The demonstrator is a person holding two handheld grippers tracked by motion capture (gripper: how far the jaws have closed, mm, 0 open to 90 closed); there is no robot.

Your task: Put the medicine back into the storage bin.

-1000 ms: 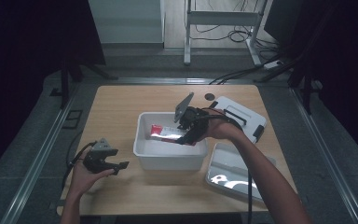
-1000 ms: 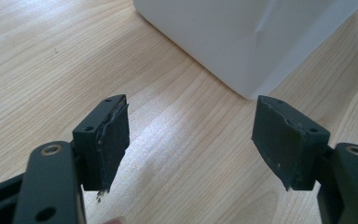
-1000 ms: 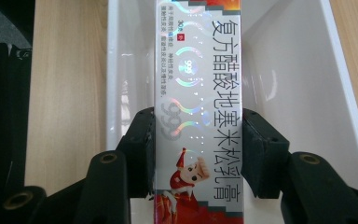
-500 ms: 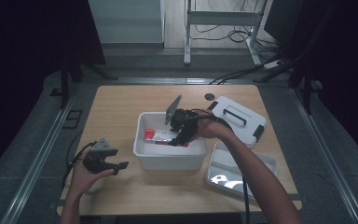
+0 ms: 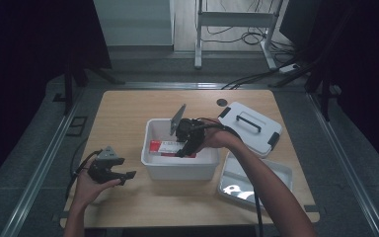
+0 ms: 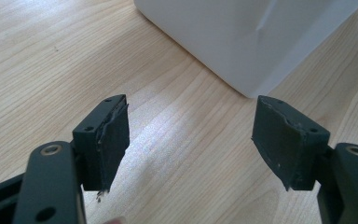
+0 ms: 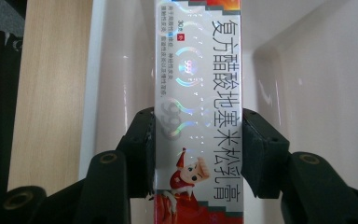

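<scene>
Pale wooden tabletop (image 5: 128,113) under dim light: near its middle, inside the white plastic tub (image 5: 153,165), the right gripper (image 7: 198,140) is clamped on a long silver-and-red ointment carton (image 7: 198,84). Tilted, that glossy box could slip. Toward the near-left corner the left gripper (image 6: 191,135) gapes wide, holding nothing.

The carton (image 7: 198,112) ran off the top and bottom edges of the right gripper view, its ends unseen. In the high view its print was too small to read. The white bin (image 6: 256,37) was cut off by the left gripper view's top edge, its rim unseen.
</scene>
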